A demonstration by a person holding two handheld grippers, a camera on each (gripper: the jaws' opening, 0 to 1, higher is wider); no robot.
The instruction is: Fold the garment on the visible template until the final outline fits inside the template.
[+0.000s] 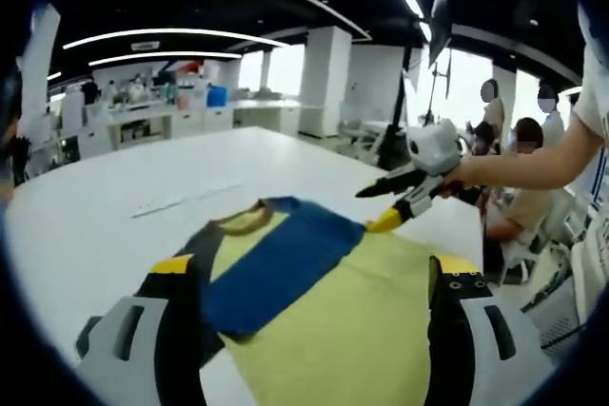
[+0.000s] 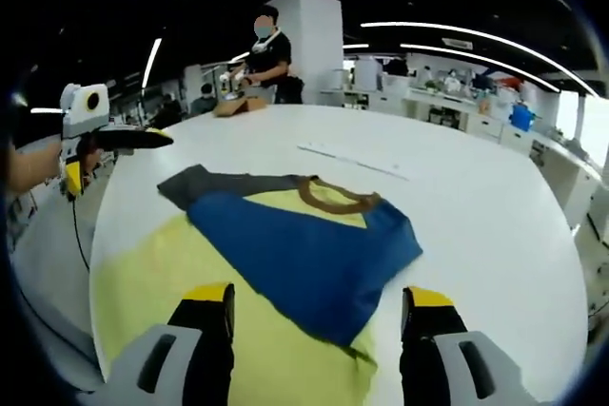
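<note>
A yellow garment (image 1: pixel 352 320) with a blue panel (image 1: pixel 276 263), a dark grey part and a brown collar (image 1: pixel 243 221) lies spread on the white table (image 1: pixel 114 225). My left gripper (image 1: pixel 314 268) stands open, its yellow-tipped jaws straddling the cloth. The right gripper (image 1: pixel 364 211), held by a hand, comes in from the right with its jaws apart at the garment's far edge. In the right gripper view my right gripper (image 2: pixel 319 297) is open over the garment (image 2: pixel 162 273), blue panel (image 2: pixel 304 254) between the jaws. The left gripper (image 2: pixel 128 145) hovers at the left. Faint marks (image 2: pixel 352 161) cross the table beyond the collar.
People sit past the table's right edge (image 1: pixel 519 149). A person (image 2: pixel 268 49) stands at the far side beside a brown box (image 2: pixel 238 104). Desks and white pillars line the background. Bare tabletop (image 2: pixel 476 197) stretches beyond the garment.
</note>
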